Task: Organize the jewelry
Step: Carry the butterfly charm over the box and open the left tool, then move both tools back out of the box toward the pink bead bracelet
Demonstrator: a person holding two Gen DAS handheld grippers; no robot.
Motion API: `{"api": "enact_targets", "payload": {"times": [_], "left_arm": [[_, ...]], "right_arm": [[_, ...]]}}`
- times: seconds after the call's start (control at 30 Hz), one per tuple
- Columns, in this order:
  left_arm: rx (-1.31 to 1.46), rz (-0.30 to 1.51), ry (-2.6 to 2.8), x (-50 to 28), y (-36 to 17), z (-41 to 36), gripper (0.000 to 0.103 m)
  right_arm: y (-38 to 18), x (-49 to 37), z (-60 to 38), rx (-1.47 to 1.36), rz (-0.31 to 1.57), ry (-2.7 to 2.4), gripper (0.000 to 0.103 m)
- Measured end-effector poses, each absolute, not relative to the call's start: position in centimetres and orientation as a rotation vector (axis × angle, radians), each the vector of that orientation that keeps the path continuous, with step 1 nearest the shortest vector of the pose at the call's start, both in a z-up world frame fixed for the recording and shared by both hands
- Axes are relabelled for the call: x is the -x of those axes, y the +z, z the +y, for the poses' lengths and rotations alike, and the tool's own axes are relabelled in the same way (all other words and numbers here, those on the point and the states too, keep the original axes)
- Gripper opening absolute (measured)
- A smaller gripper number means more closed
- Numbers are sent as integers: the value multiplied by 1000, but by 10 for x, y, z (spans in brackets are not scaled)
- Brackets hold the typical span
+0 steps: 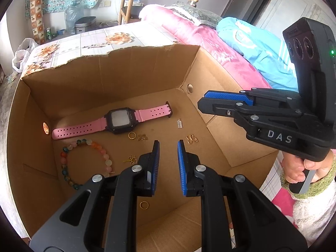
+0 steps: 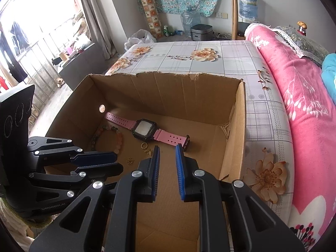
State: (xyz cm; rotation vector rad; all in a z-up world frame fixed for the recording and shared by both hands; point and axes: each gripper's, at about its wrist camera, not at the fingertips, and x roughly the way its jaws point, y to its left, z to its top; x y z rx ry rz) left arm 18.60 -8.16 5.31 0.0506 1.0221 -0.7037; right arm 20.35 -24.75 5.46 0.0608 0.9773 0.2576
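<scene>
Two hand-held grippers are hovering over one cardboard box [image 1: 109, 73] sitting on the bed [image 2: 210, 63]: the left hand-held gripper [image 1: 168, 147] and right hand-held gripper [image 2: 167, 149], each slightly parted, gripping nothing. Lying inside are one pink watch [image 1: 119, 119], one beaded bracelet [image 1: 65, 157], two gold rings [image 1: 131, 135] and four small charms [image 1: 180, 124].

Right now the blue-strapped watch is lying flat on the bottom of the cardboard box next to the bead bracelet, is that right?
Not quite: the strap is pink, not blue. The left wrist view shows the watch lying flat on the bottom of the cardboard box, next to the bead bracelet. The only blue there is the pads on the grippers.
</scene>
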Motion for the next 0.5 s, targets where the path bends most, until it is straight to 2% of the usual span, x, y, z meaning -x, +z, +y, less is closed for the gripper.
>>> {"api": "enact_targets", "payload": {"times": [0.13,0.27,0.5], "left_arm": [[-44,987,-705,-178,64,-77,22],[-32,945,-715,-165,78,-69,26],[-30,809,-716,-120,107,-38,42]], "right_arm": [[67,-197,-253,-90,946,256,25],[84,-182,-257,-110,891,256,28],[118,-128,-264,-155,766,249,34]]}}
